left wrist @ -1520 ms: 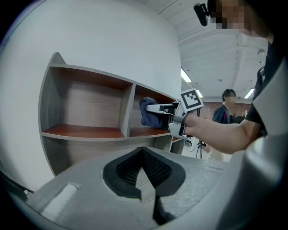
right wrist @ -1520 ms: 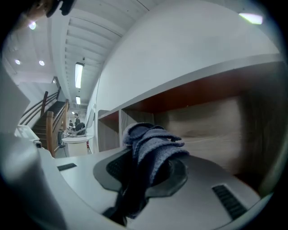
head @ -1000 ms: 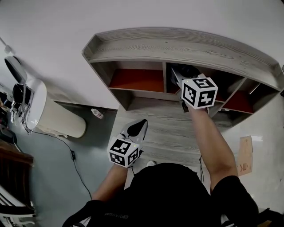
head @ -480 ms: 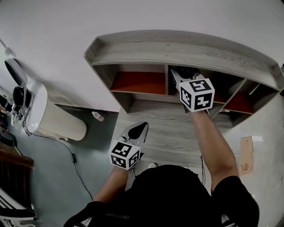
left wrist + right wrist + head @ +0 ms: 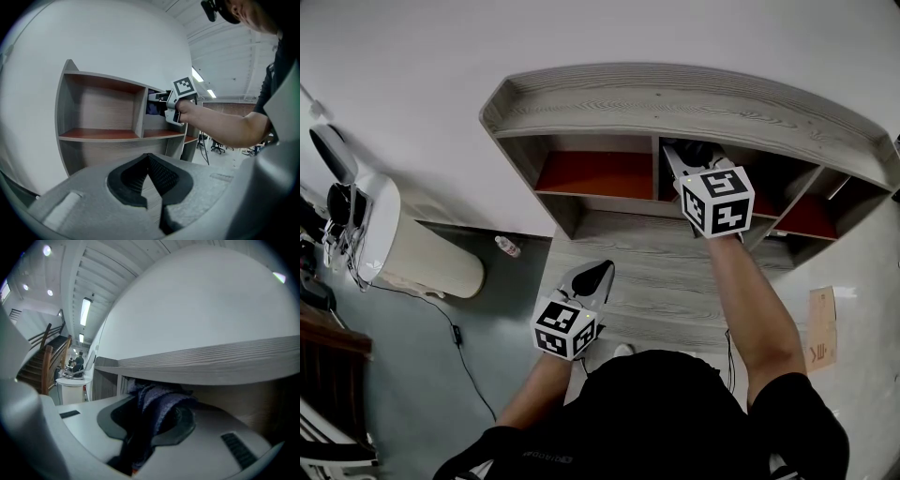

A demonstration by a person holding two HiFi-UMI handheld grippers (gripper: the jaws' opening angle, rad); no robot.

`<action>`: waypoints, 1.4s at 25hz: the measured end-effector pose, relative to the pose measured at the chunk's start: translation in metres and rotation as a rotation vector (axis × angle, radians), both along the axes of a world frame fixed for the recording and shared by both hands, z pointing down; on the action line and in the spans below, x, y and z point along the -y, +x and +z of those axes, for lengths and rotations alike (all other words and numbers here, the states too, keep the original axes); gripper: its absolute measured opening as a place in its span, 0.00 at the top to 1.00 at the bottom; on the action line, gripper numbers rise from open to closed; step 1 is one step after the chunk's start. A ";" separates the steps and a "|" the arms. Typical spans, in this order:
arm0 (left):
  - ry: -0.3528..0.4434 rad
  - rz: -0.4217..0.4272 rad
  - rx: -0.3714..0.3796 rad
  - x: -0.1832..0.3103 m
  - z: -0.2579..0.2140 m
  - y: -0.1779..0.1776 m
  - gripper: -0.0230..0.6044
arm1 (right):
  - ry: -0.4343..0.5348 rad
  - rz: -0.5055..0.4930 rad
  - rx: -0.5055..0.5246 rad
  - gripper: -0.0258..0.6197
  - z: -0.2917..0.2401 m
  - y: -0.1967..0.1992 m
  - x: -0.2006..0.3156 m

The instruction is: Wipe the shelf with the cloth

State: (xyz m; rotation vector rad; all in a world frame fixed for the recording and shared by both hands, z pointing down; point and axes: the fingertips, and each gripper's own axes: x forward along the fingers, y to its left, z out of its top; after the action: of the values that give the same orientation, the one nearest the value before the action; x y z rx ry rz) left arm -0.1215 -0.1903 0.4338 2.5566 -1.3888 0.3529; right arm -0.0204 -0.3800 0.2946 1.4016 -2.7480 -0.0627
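Observation:
A grey wooden shelf (image 5: 675, 98) with red-brown boards stands against the white wall. My right gripper (image 5: 689, 159) reaches into its upper middle compartment, shut on a dark blue cloth (image 5: 157, 401) that bunches between its jaws just under the top board (image 5: 211, 364). The cloth shows as a dark bundle (image 5: 694, 150) in the head view. My left gripper (image 5: 589, 277) hangs low in front of the shelf, apart from it, its jaws together with nothing in them. From the left gripper view, the right gripper (image 5: 176, 101) and forearm show at the middle compartment, with the cloth (image 5: 152, 108) behind.
A white cylindrical appliance (image 5: 412, 248) stands on the floor to the left, with a cable (image 5: 450, 323) trailing from it and a small bottle (image 5: 506, 247) nearby. A cardboard piece (image 5: 820, 328) lies at the right. Red boards (image 5: 591, 173) line the left compartment.
The right gripper with the cloth has shifted slightly up and left inside the middle compartment. The left gripper has barely moved.

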 end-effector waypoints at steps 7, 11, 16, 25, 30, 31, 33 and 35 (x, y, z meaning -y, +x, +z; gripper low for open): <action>0.000 0.004 -0.002 0.001 -0.001 0.003 0.95 | -0.036 0.003 0.014 0.82 0.019 0.001 0.003; -0.005 0.000 0.001 0.000 0.001 0.003 0.95 | -0.066 0.007 0.015 0.82 0.035 0.001 0.005; -0.009 -0.011 0.001 0.000 0.003 -0.001 0.95 | -0.113 0.014 0.016 0.82 0.059 0.002 0.008; -0.017 -0.015 0.002 -0.001 0.005 -0.003 0.95 | -0.211 0.026 0.010 0.82 0.104 0.002 0.011; -0.017 -0.011 -0.001 -0.001 0.006 -0.001 0.95 | -0.208 0.040 -0.017 0.82 0.112 0.002 0.013; -0.017 -0.012 -0.002 -0.002 0.006 -0.001 0.95 | -0.208 0.043 -0.021 0.82 0.112 0.002 0.013; -0.019 -0.012 -0.005 -0.002 0.007 -0.001 0.95 | -0.209 0.048 -0.031 0.82 0.112 0.001 0.013; -0.021 -0.012 -0.008 -0.003 0.008 -0.001 0.95 | -0.209 0.051 -0.037 0.82 0.113 0.001 0.013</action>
State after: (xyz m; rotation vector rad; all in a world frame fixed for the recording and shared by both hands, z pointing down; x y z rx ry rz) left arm -0.1225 -0.1877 0.4416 2.5286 -1.3899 0.3532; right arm -0.0196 -0.3932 0.4071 1.3978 -2.5990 0.1932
